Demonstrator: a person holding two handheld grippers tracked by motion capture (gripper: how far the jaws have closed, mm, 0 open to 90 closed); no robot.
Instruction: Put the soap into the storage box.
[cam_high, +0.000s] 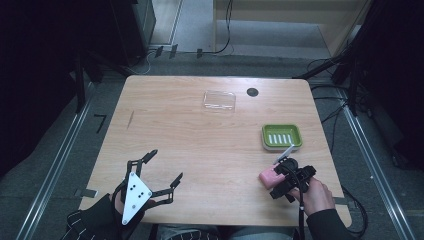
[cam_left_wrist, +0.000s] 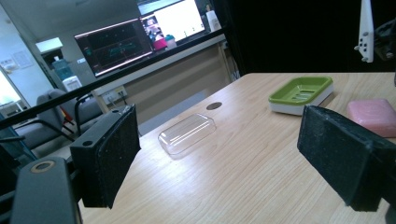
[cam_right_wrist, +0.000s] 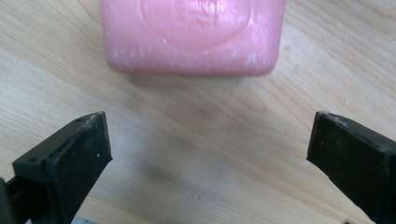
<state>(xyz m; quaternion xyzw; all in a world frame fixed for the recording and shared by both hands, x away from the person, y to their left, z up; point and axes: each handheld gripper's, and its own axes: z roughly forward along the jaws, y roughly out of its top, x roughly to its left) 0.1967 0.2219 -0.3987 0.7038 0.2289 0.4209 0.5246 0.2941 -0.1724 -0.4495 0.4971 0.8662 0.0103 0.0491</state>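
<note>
High view, table (cam_high: 200, 150): 1 light wooden top, rounded corners.
Clear lid (cam_high: 219, 100): 1, at the far middle.
Soap dish (cam_high: 282, 136): 1, green, ribbed.
Soap bar (cam_right_wrist: 191, 35): 1, pink, glossy, embossed, flat on the wood near the dish, just ahead of the right gripper (cam_right_wrist: 210, 154).
Right gripper: jaws spread wide, nothing between.
Left gripper (cam_high: 162, 167): released, empty.

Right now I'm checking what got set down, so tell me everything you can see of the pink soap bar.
The pink soap bar is a rounded rectangular block with a faint oval stamp pressed into its top and pale scuffs on its waxy-looking surface. It lies flat on the wooden table, near the person's right edge, short of the green soap dish. The right tongs stand open just behind it, not touching.
</note>
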